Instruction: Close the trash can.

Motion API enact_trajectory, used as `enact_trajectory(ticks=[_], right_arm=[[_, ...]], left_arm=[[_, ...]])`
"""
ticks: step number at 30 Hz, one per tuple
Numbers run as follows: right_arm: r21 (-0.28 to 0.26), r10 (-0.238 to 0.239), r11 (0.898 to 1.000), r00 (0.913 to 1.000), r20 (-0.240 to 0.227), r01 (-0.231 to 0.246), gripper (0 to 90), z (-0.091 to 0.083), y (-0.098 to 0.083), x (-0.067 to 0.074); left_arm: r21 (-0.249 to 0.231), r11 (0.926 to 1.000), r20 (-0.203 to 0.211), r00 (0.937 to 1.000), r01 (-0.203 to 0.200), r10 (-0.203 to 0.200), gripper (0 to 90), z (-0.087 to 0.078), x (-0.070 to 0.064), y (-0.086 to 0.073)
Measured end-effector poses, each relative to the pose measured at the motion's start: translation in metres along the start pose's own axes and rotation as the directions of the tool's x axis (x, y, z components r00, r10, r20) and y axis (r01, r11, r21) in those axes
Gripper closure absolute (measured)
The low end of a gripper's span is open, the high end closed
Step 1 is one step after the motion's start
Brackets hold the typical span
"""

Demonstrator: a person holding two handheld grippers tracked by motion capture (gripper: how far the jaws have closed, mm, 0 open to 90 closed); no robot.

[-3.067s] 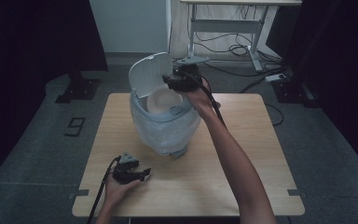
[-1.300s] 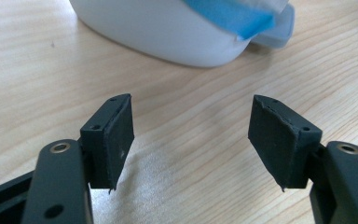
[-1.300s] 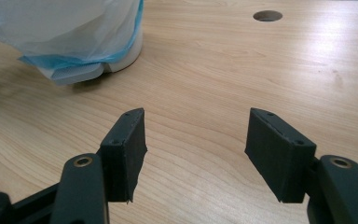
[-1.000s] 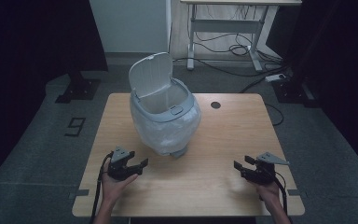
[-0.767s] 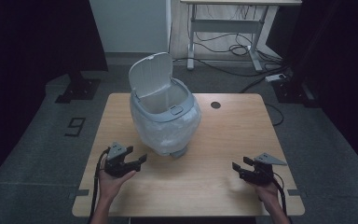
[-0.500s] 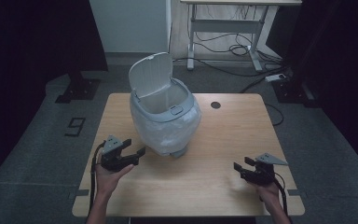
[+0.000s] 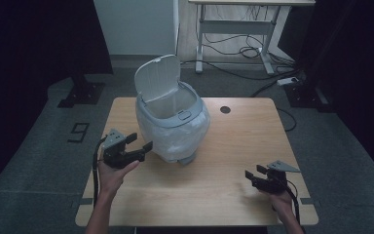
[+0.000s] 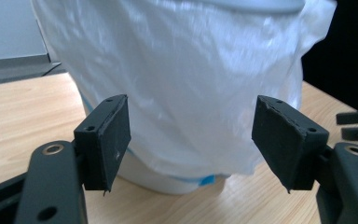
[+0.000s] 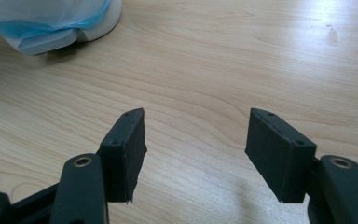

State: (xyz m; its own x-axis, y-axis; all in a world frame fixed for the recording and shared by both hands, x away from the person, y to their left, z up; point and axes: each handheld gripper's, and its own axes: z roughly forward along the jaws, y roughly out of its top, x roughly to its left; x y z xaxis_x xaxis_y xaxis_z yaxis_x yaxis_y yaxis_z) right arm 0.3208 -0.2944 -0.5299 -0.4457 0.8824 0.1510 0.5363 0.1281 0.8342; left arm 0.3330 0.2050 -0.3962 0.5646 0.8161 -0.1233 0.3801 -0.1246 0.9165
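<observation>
A: Main item? Small pale grey plastic bin (image 7: 173, 124) with a translucent white plastic liner bag (image 8: 186, 84) over its body, standing upright on the light wooden counter (image 7: 224, 190), back-centre left.

B: Orientation?

A: Long axis vertical, mouth up. Hinged lid (image 7: 157, 78) is flipped open and stands up at the far-left rim, so the opening faces up and toward the person.

B: Left gripper (image 7: 139, 147)?

A: Held above the counter just beside the bin's left flank, fingers (image 8: 107, 140) wide with nothing between them, aimed level at the bag's hanging skirt. My guess is it's lined up to pinch the loose plastic. Not touching yet.

B: Right gripper (image 7: 253, 176)?

A: Low over the counter's near-right corner, well apart from the bin. Fingers (image 9: 279, 154) partly spread, empty, bare wood between them. Looks parked out of the way.

B: Bag edge?

A: Hangs short of the base; a blue strip shows there.
</observation>
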Motion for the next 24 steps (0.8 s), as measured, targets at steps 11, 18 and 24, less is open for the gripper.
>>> enact_trajectory(ticks=[11, 18, 24], right_arm=[[0.000, 0.007, 1.000, 0.9997, 0.022, -0.007, 37.1, 0.000, -0.002, -0.003], [0.001, 0.016, 1.000, 0.9995, 0.028, -0.016, 37.3, 0.001, -0.003, -0.005], [0.009, 0.008, 1.000, 0.9996, 0.028, -0.008, 37.3, 0.002, -0.004, -0.004]], left_arm=[[-0.021, 0.9996, -0.008, 0.9998, -0.020, 0.020, 27.5, 0.000, 0.001, 0.032], [-0.022, 0.9995, -0.017, 0.9996, -0.023, 0.022, 27.5, 0.005, 0.004, 0.042], [-0.032, 0.9993, -0.035, 0.9993, -0.018, 0.017, 27.1, 0.006, 0.007, 0.048]])
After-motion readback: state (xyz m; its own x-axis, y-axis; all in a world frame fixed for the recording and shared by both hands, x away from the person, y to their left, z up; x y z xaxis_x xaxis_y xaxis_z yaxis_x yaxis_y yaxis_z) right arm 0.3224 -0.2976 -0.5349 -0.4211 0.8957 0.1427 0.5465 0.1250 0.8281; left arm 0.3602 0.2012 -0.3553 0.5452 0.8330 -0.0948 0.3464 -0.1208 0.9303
